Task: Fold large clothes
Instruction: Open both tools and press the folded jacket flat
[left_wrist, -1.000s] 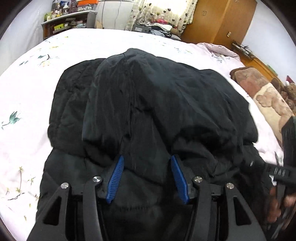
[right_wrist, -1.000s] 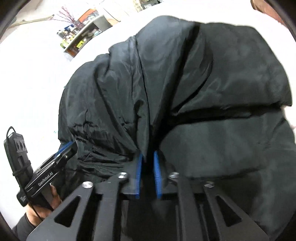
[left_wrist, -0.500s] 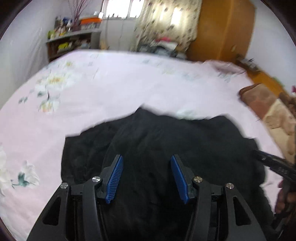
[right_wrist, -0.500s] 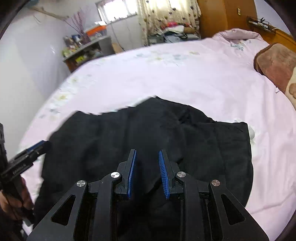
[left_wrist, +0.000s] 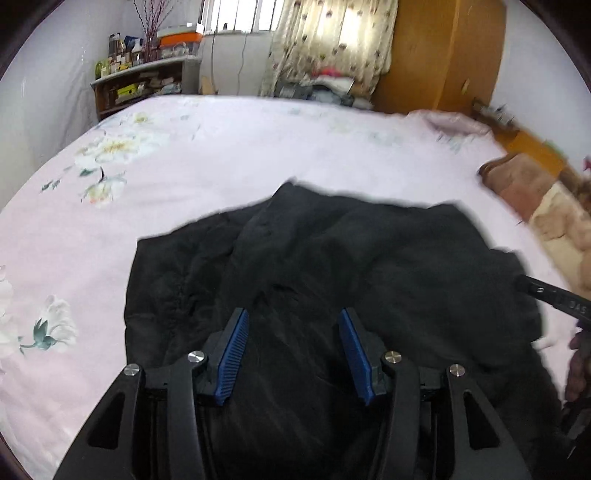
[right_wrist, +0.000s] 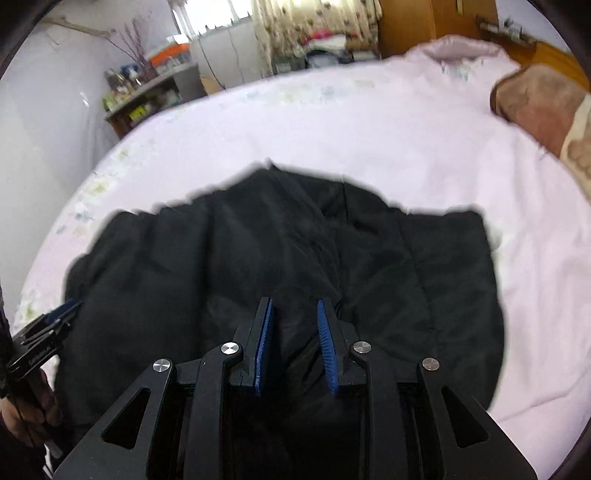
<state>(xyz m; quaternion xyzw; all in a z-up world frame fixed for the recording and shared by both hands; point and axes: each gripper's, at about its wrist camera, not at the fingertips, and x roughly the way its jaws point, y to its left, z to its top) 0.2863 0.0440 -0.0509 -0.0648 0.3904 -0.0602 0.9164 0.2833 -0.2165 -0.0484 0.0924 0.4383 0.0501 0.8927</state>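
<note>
A large black padded jacket (left_wrist: 332, 266) lies bunched and folded on the pink floral bed sheet (left_wrist: 221, 155); it also shows in the right wrist view (right_wrist: 280, 258). My left gripper (left_wrist: 293, 317) is open above the jacket's near part, with nothing between its blue pads. My right gripper (right_wrist: 293, 306) is open with a narrower gap, also above the jacket, empty. The right gripper's body shows at the right edge of the left wrist view (left_wrist: 554, 299). The left gripper shows at the left edge of the right wrist view (right_wrist: 44, 332).
A brown and cream pillow (left_wrist: 546, 206) lies at the bed's right side, also in the right wrist view (right_wrist: 546, 110). A cluttered shelf (left_wrist: 144, 85), a curtained window (left_wrist: 332, 40) and a wooden wardrobe (left_wrist: 443, 55) stand beyond the bed.
The right gripper has let go of the jacket and opened. Both grippers have drawn back and up, so the jacket now lies lower and farther away on the bed.
</note>
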